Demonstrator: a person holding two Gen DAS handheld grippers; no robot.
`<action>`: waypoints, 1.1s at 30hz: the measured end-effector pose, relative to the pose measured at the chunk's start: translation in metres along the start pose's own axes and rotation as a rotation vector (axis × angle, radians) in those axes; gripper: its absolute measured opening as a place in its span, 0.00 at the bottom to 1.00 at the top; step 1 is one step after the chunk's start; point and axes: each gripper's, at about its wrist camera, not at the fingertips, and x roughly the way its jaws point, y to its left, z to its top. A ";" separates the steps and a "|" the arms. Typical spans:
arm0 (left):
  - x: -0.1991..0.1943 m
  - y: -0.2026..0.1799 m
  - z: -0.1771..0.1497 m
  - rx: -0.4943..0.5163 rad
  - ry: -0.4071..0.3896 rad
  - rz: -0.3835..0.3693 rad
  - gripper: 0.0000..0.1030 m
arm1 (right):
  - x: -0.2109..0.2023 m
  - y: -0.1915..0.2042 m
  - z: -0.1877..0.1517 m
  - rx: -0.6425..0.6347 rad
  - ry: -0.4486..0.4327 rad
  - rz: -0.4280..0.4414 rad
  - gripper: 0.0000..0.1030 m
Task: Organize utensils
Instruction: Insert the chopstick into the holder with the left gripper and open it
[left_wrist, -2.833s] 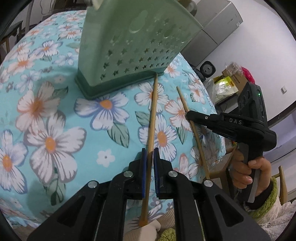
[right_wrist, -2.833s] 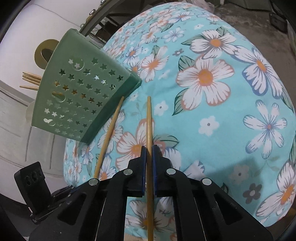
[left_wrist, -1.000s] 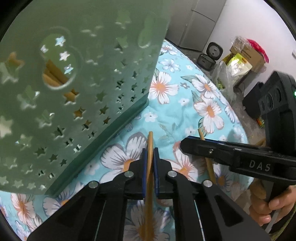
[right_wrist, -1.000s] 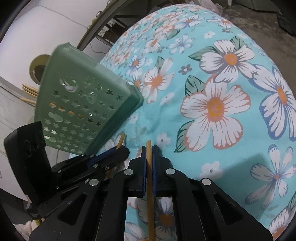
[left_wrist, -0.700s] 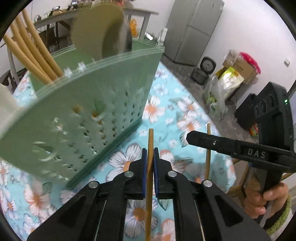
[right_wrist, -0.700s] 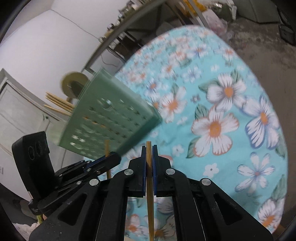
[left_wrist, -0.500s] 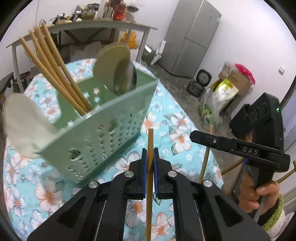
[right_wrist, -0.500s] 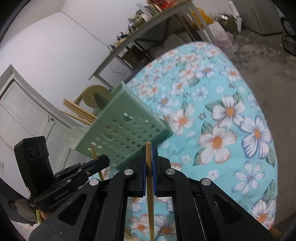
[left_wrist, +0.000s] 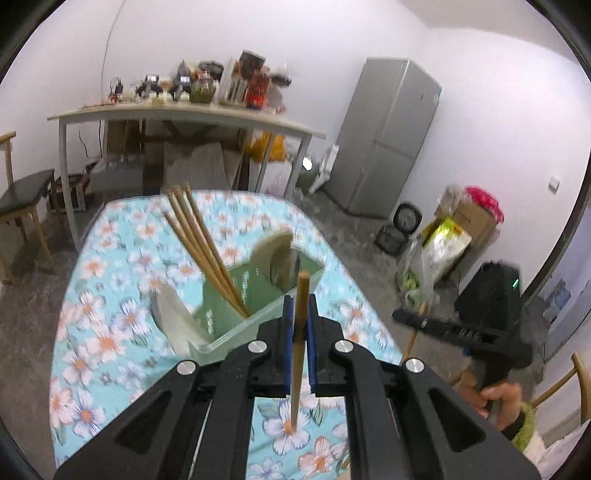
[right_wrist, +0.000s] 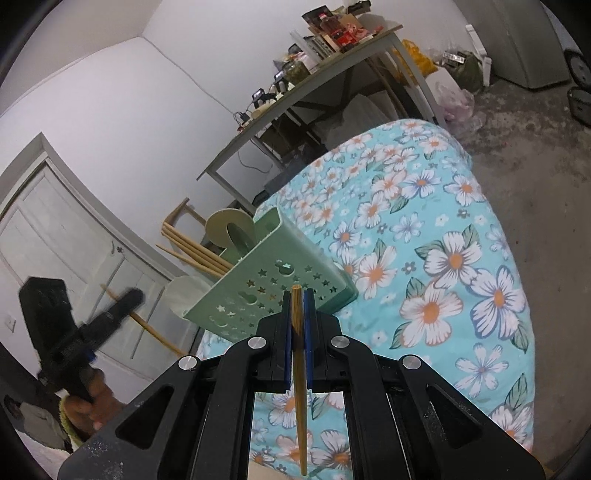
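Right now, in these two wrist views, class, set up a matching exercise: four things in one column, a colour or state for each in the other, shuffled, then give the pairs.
Things
1. caddy
2. tablecloth
3. left gripper
4. fridge

Colour or state
A. grey
B. shut on a chopstick
C. pale green with star holes
D. turquoise with flowers

Pairs: 1-C, 2-D, 3-B, 4-A

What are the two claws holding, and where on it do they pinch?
Each holds one wooden chopstick. The left claw pinches its chopstick just below the top end; the right claw pinches its chopstick near the top too.
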 end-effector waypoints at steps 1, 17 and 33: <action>-0.008 -0.001 0.007 0.004 -0.025 0.000 0.05 | 0.000 0.000 0.000 0.001 0.000 0.001 0.04; -0.071 -0.006 0.079 0.053 -0.354 -0.010 0.05 | 0.001 0.002 -0.001 -0.002 0.008 -0.001 0.04; -0.005 0.030 0.080 -0.001 -0.411 0.042 0.05 | 0.003 0.003 0.000 -0.001 0.017 -0.006 0.04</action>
